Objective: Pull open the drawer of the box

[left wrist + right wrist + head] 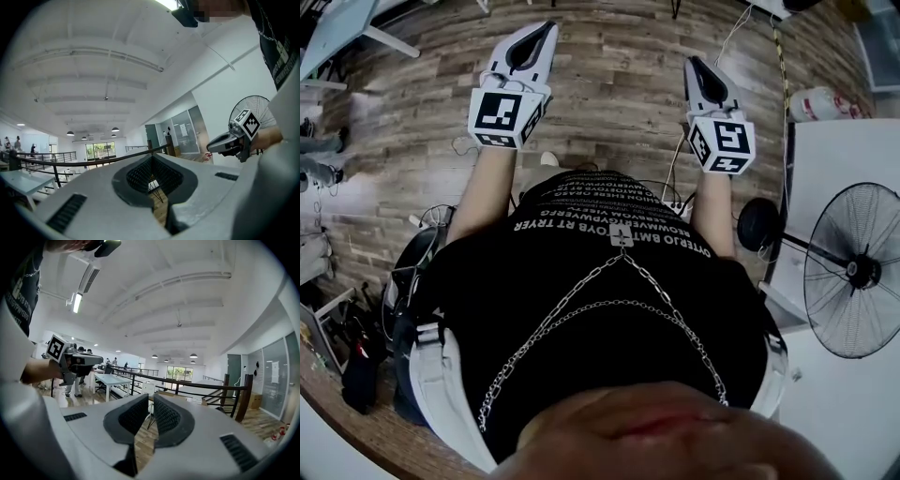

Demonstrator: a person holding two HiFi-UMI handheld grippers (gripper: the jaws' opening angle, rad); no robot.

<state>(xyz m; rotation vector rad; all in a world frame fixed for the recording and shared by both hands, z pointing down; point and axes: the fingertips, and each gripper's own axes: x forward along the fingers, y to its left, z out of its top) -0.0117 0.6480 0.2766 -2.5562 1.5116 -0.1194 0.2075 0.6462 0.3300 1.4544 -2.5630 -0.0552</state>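
At eleven o'clock in the head view the left gripper (546,30) is showing white shells with black pads, and its marker cube (508,114) is wearing black-and-white squares; the right gripper (694,64) at one o'clock is matching it. The T-shirt (600,375) is showing black with pale lettering and a silver chain (581,292), over a floor (619,56) running in brown-grey wood-grain planks. At three o'clock the fan (861,272) is showing black.

The wooden plank floor (619,84) stretched beneath everything. A pedestal fan (853,272) stood on it at the right, its round base near loose cables (675,178) trailing across the boards. A dark bag (358,366) sat at the left.
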